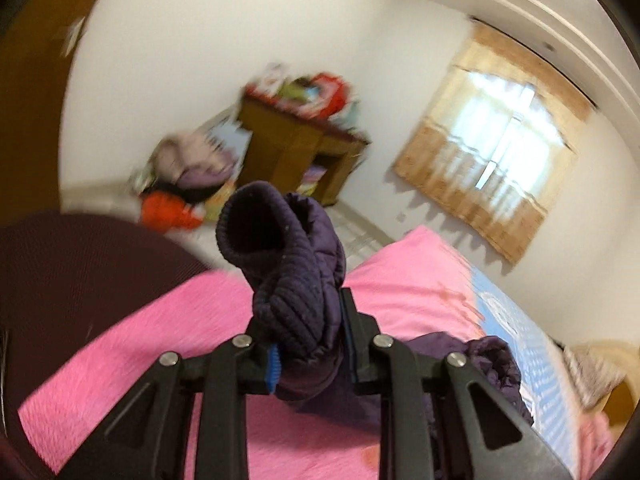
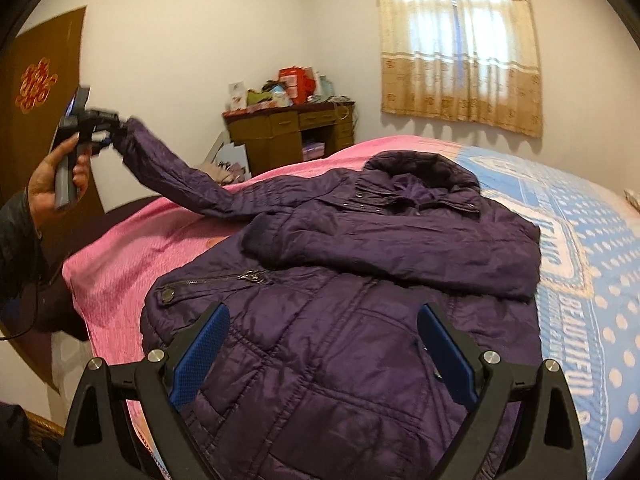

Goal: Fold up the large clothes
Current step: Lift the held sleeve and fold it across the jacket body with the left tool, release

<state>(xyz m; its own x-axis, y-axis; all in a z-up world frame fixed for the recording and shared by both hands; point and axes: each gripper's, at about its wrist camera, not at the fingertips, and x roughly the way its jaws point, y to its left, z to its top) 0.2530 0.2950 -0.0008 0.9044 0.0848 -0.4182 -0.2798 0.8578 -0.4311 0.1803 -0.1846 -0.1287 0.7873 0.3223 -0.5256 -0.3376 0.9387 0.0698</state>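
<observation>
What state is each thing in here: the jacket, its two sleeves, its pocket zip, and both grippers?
Purple quilted jacket: lying front-up on the bed.
Raised sleeve: lifted off the bed, ribbed cuff clamped.
Other sleeve: folded across the chest.
Pocket zip: closed.
Left gripper: fingers shut on the cuff.
Right gripper: fingers open, holding nothing.
Curtain: drawn.

The bed (image 2: 120, 264), spread with a pink textured blanket (image 2: 280, 172) and a blue dotted quilt (image 2: 600, 264), carries a purple quilted padded jacket (image 2: 340, 340) lying flat across both.
</observation>
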